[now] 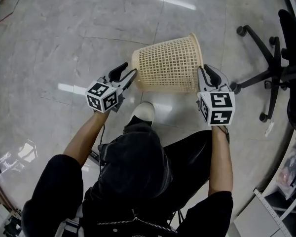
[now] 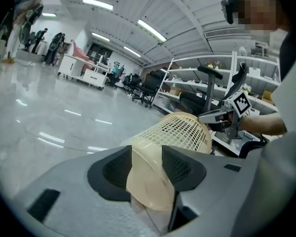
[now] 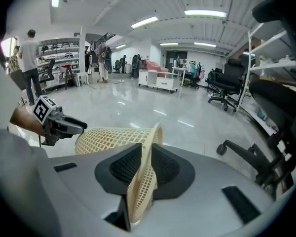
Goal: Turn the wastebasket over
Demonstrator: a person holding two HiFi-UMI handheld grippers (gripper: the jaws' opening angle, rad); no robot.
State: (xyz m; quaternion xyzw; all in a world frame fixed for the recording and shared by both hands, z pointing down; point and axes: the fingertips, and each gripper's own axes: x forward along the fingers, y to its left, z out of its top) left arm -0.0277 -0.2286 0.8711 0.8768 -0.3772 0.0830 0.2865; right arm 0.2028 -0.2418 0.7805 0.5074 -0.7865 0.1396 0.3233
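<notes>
Jaws on the right gripper (image 3: pixel 147 158) pinch the wastebasket (image 1: pixel 167 65) at its rim; the left gripper (image 2: pixel 147 162) stands spread around the base. The wastebasket lies sideways between them, seemingly mid-turn. Next, likely: clamp left, then roll the 2 grippers together.

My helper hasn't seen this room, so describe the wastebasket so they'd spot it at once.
Look at the shiny grey floor, just in front of the person. The wastebasket is on its side between the left gripper at its base and the right gripper clamped on its rim. It alone is cream latticework; the chair to its right is black.
</notes>
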